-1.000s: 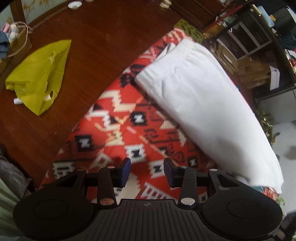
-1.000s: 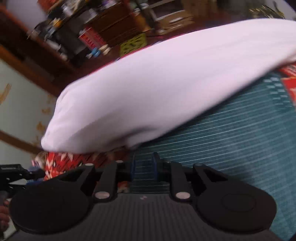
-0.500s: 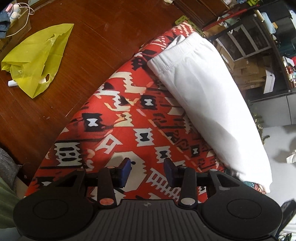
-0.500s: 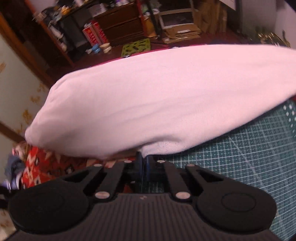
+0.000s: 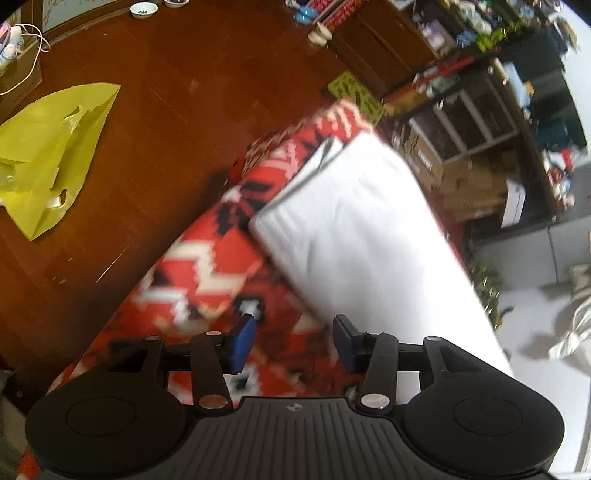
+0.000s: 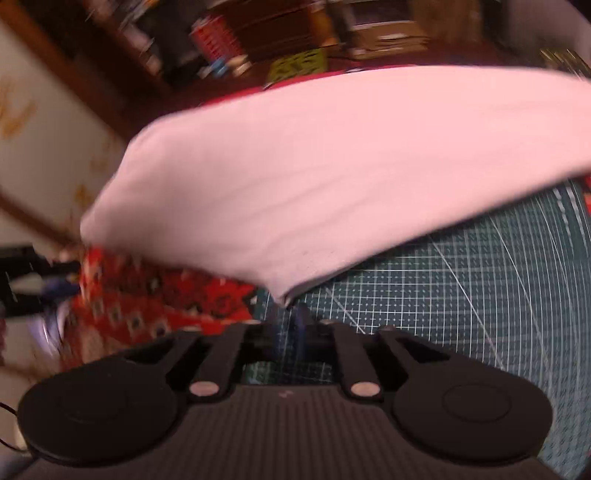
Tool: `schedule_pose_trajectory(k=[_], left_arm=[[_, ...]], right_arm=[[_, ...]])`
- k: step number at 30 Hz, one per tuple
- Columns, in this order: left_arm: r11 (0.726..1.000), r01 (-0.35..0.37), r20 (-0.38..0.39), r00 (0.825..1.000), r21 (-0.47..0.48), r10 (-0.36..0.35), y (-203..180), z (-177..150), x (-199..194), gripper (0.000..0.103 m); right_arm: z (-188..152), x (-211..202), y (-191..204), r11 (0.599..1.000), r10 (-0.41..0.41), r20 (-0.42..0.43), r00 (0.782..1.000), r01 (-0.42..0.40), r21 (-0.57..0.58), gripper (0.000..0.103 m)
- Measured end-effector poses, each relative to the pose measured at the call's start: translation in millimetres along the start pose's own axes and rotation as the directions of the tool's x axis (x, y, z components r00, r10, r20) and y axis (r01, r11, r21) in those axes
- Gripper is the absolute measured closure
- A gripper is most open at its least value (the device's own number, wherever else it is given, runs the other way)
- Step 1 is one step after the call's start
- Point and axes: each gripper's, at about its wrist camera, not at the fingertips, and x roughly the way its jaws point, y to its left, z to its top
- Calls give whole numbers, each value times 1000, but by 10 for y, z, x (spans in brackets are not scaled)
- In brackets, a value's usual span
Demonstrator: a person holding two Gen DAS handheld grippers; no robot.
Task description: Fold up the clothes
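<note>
Yellow plastic bag (image 5: 48, 155) lies crumpled on dark wood floor (image 5: 177, 110). Red patterned cloth (image 5: 207, 273) covers the work surface; green gridded cutting mat (image 6: 480, 295) sits beside it. Small white bowl (image 5: 144, 9) near far wall, cluttered shelving (image 5: 469, 122) behind.

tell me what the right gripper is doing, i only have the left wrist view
Observer: The right gripper sits right at a corner of the white garment. Its jaws are close together, but blur hides whether they pinch the cloth.
Operator: whats under that corner
Observer: A green cutting mat with a white grid lies below it.
Operator: does the red cloth reach that side
Observer: Yes, the red patterned cloth shows left of the corner and meets the mat's edge there.
</note>
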Motion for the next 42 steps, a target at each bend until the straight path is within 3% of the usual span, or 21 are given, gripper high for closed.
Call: schedule_pose_trajectory(k=[2,6,11,13,14,15,17,23,27,30,33,37,38,41,42], left_arm=[[1000,1,18,1000,-19,-1,-16,74,64,50],[998,-26,45,999,-51,28,2,169,190,50],[994,23,95,995,-107,-13,5,197,108,48],[991,44,115,993,-128,-29,6,207,75,56],[989,54,125,991,-139,-36,7,213,59,77],[987,64,136,990,-150,-44,7,218,42,86],[982,85,156,986,-170,-58,9,229,10,92],[965,173,203,970,-199,-132,53,177,-255,94],[929,249,201,959,-274,-198,392,-53,-543,94],[916,228,180,968,-330,-176,726,-324,-731,94],[921,161,140,983,-355,-118,1029,-570,-886,94],[897,98,97,993,-431,-62,1312,-788,-928,92],[900,79,85,995,-428,-47,1316,-808,-928,89],[947,6,57,998,-320,13,1195,-743,-982,77],[956,-7,58,998,-292,25,1166,-717,-1021,77]], right_arm=[[21,71,-7,1000,0,7,1000,0,31,78],[64,226,-10,997,-3,18,1000,2,75,78],[107,395,-15,997,-16,23,1000,14,81,80],[120,407,-18,997,-16,19,1000,15,75,87],[126,419,-15,997,-13,12,1000,12,71,91],[133,431,-11,998,-10,5,1000,10,66,94],[156,421,10,999,-6,-6,1000,6,48,97],[257,199,84,999,26,-23,999,-26,-23,98],[292,-118,138,996,58,-30,998,-60,-67,98],[91,-118,186,994,71,-97,993,-79,-79,99],[-109,-118,233,991,83,-164,983,-98,-89,99],[-378,-112,295,987,96,-252,963,-125,-102,98],[-449,-64,297,986,88,-274,958,-123,-112,98],[-522,8,244,989,64,-298,952,-102,-112,97],[-506,4,225,990,67,-303,951,-102,-101,92]])
